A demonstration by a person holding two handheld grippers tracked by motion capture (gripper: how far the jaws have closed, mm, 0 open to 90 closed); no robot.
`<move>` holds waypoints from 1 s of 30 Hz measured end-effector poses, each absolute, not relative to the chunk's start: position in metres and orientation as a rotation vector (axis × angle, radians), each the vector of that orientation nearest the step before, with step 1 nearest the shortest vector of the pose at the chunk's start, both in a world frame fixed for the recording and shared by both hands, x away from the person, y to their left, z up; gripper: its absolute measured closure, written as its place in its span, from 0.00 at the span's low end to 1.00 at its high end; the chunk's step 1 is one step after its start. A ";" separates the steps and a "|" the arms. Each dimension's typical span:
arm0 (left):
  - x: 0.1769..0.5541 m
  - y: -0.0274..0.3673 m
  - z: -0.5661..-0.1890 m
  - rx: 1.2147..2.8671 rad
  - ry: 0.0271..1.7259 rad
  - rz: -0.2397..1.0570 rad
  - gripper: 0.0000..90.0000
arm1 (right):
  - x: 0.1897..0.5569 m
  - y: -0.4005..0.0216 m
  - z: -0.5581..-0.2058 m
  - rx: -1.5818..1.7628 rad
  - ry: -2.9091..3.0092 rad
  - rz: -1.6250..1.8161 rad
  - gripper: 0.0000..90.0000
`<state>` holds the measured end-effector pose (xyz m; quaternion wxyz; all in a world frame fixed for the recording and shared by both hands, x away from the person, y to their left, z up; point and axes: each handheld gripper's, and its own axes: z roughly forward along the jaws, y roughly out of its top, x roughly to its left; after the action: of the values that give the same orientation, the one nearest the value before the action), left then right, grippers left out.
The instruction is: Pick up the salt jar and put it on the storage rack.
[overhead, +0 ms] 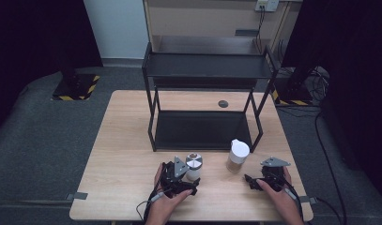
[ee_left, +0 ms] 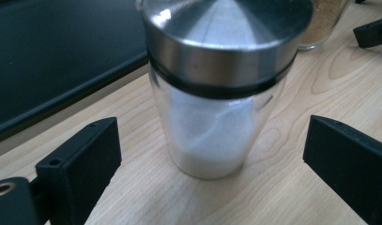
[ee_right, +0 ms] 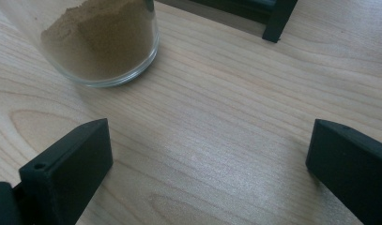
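Dark curtains and grey carpet frame a pale wooden table (overhead: 118, 154) where a person works with two hand-held tools, a black two-tier metal shelf rack (overhead: 205, 105) standing empty at its far side. At left, the left gripper (overhead: 187, 180) is brought up to a clear glass shaker with a brushed-steel lid, part-filled with white powder (overhead: 194, 166); the left gripper view shows that shaker (ee_left: 217, 89) standing upright on the wood between the two black jaws, which are spread wide with bare table showing on either side of the glass, so nothing is gripped yet. Toward the right stands a clear glass jar of brown powder with a white cap (overhead: 237, 156), upright just before the rack's front right leg. The right gripper (overhead: 251, 182) rests near it, its jaws likewise wide apart and empty over bare wood, with the jar's base (ee_right: 104, 44) off to their upper left, in the right gripper view.

By the look of it, the step in hand is the approach to pick up the white-powder shaker, probably for stowing on the rack. The next move calls for closing the jaws squarely on the glass body below the lid, then lifting straight up so it does not tip.
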<state>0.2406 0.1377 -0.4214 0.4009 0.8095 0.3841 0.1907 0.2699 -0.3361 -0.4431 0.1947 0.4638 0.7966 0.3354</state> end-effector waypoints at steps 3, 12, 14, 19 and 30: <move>0.243 0.134 -0.421 2.045 0.967 0.484 0.04 | 0.270 -0.336 -0.443 1.301 2.234 0.940 0.01; 0.251 0.125 -0.425 2.031 0.977 0.474 0.05 | 0.270 -0.337 -0.443 1.298 2.236 0.941 0.01; 0.252 0.123 -0.427 2.029 0.978 0.477 0.06 | 0.270 -0.337 -0.443 1.297 2.236 0.942 0.01; 0.253 0.122 -0.433 2.028 0.981 0.487 0.10 | 0.270 -0.337 -0.443 1.297 2.237 0.942 0.01; 0.256 0.125 -0.441 1.997 0.979 0.478 0.30 | 0.270 -0.337 -0.443 1.295 2.238 0.943 0.01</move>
<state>0.2559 0.1251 -0.4414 0.4200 0.7967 0.3904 0.1907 0.2702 -0.3372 -0.4431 0.1933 0.4617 0.7979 0.3360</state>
